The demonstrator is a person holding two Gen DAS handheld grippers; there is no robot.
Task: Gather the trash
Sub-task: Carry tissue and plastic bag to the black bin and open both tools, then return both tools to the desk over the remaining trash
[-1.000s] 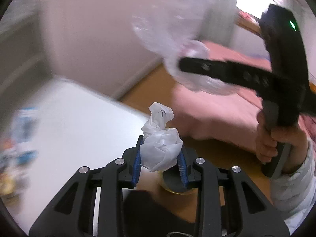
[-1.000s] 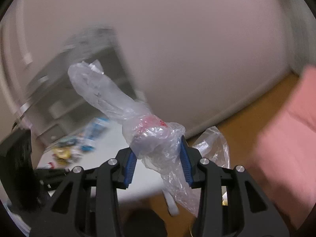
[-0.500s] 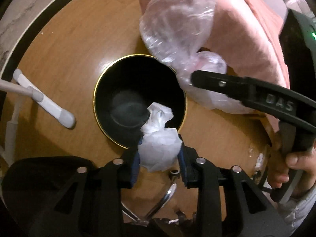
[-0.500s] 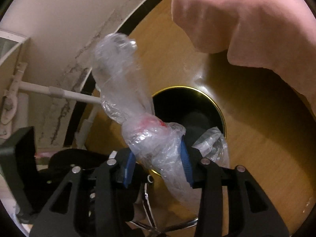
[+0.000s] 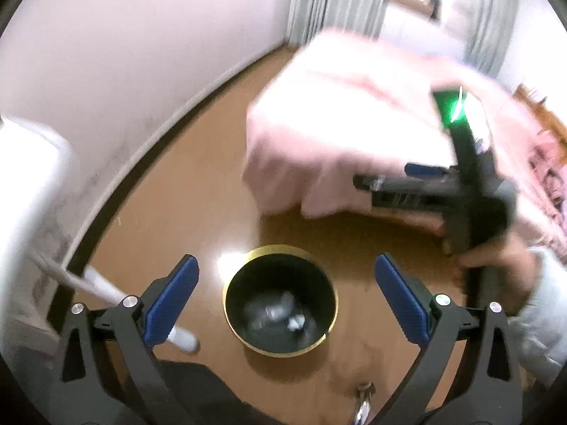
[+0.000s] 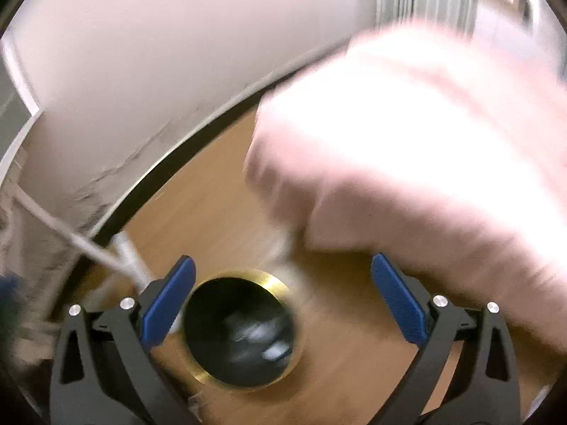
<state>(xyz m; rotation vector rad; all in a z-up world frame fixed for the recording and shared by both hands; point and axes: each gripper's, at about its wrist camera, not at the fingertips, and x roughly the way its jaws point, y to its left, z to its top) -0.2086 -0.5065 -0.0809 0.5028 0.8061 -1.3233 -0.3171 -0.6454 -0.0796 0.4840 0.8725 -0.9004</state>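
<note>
A black bin with a gold rim (image 5: 226,306) stands on the wooden floor, below both grippers; it also shows in the right wrist view (image 6: 280,285). Crumpled clear plastic and white trash (image 5: 280,315) lie at its bottom, blurred in the right wrist view (image 6: 262,341). My left gripper (image 5: 287,297) is open and empty above the bin. My right gripper (image 6: 283,297) is open and empty above the bin; it also shows in the left wrist view (image 5: 386,184), held in a hand at the right.
A bed with a pink cover (image 5: 354,134) stands close behind the bin, also in the right wrist view (image 6: 425,148). A white table leg (image 5: 102,287) and the wall with its dark skirting (image 5: 117,198) are at the left. Curtains (image 5: 333,3) hang at the back.
Both grippers have opened and let go of their trash. The white wad and the clear plastic bag now lie in the bin. Both grippers have tilted up and the views are blurred.
</note>
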